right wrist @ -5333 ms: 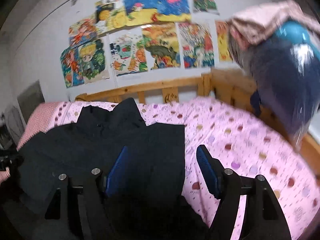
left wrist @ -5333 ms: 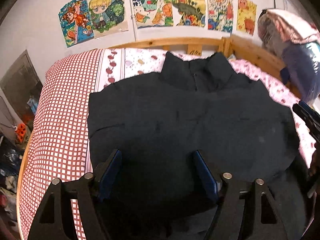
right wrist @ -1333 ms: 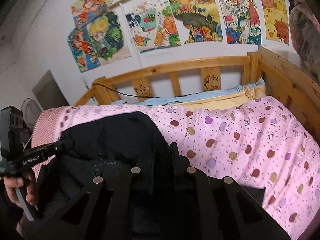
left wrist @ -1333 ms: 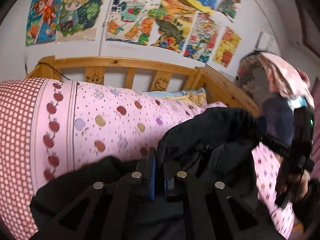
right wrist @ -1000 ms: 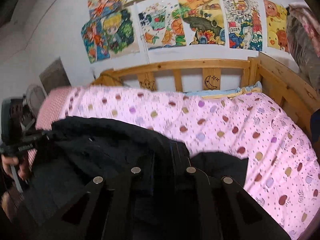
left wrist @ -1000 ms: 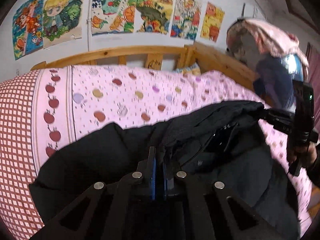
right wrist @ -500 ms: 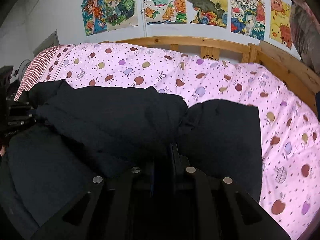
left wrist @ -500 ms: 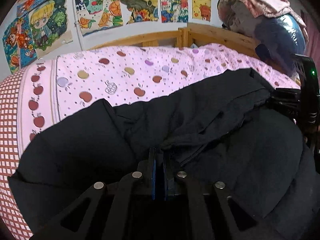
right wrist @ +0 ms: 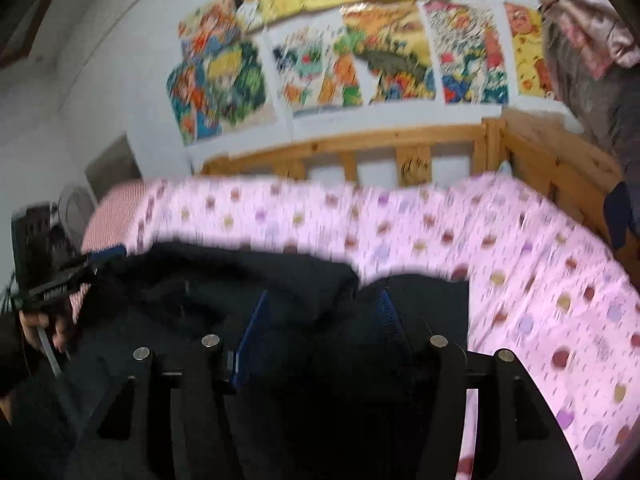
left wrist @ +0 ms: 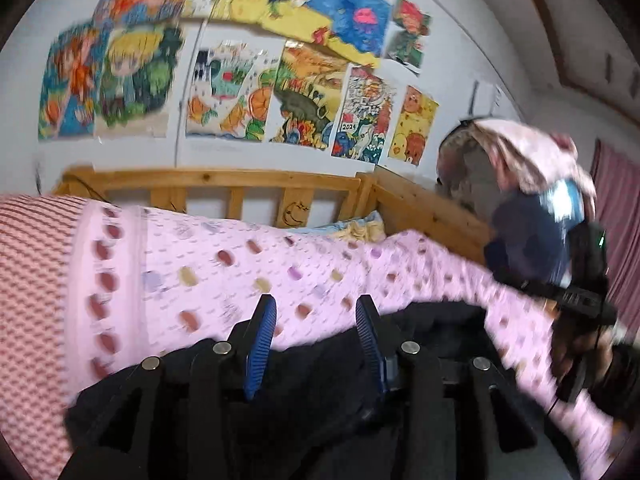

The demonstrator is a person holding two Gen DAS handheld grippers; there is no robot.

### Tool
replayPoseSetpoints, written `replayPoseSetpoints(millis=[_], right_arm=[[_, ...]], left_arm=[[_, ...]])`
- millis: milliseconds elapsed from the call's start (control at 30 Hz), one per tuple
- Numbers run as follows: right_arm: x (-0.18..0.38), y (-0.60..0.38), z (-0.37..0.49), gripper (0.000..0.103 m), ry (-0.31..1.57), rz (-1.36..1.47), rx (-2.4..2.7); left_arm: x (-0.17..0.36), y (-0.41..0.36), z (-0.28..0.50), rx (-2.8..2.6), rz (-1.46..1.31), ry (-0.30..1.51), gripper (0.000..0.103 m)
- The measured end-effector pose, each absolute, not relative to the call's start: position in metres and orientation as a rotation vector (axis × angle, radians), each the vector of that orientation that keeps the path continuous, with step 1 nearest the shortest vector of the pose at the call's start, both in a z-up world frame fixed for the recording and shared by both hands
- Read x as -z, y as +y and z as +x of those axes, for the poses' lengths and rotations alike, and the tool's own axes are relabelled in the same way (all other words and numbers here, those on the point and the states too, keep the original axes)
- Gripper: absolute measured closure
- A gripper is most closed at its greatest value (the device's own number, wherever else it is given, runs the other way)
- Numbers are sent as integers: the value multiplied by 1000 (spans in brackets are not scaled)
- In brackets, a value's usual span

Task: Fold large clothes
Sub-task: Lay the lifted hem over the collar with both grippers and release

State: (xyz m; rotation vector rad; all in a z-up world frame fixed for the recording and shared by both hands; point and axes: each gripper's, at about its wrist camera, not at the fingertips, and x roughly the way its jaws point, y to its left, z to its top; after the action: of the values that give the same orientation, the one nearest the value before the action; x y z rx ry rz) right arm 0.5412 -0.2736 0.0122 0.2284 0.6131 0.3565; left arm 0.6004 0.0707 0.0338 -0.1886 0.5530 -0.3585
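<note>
A black jacket, thick and soft-looking with a matte surface, lies folded over itself on a bed covered by a pink quilt printed with small apples and dots; a red-and-white checked cloth borders the quilt on the left side of the left wrist view. A pale wooden bed frame with slats and a carved moon stands behind, under a white wall hung with bright cartoon posters. A pile of pink and blue bedding rests on the frame's corner.

Half a second earlier both pairs of jaws were pinched shut on the jacket's upper edge, drawn down over its body. Now that edge lies dropped on the garment, and both cameras look higher, toward the headboard.

The left gripper has its jaws opening, the blue ribbed pads parted above the jacket's far edge with only quilt showing between them. The right gripper also has its jaws opening, over the folded black fabric; through the motion blur the pads appear clear of the cloth, though this is hard to confirm. A hand holds the left gripper at the jacket's left edge in the right wrist view.
</note>
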Motion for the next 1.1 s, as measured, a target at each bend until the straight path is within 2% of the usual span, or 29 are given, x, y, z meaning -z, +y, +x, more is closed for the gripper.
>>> replayPoseSetpoints(millis=[100,200,233,267,300,400,633,767,933,1100], right_arm=[[-16,-270,574,51,644,338,-368],[1,-254,609,53,756,417,-426],[6,-249,615,56,782,431,-450],[12,-241,619,66,804,428,-475],[17,-233,620,71,822,405,-497],[31,-210,611,78,872,293,-557],[53,-199,594,78,999,124,-680],[73,-198,595,82,1081,68,-681],[101,-177,591,84,1113,-47,-618],[110,-172,588,85,1089,-56,-586]], left_arm=[[-23,51,643,391,-251,713,64],[-8,37,650,467,-267,772,67],[-4,33,647,498,-247,782,72],[0,29,643,528,-218,791,74],[5,25,639,557,-191,803,79],[19,16,626,624,-113,851,83],[44,5,615,674,7,1010,91],[63,-14,613,614,166,1068,92],[85,-33,612,528,282,1088,92],[70,-24,599,529,242,1001,93]])
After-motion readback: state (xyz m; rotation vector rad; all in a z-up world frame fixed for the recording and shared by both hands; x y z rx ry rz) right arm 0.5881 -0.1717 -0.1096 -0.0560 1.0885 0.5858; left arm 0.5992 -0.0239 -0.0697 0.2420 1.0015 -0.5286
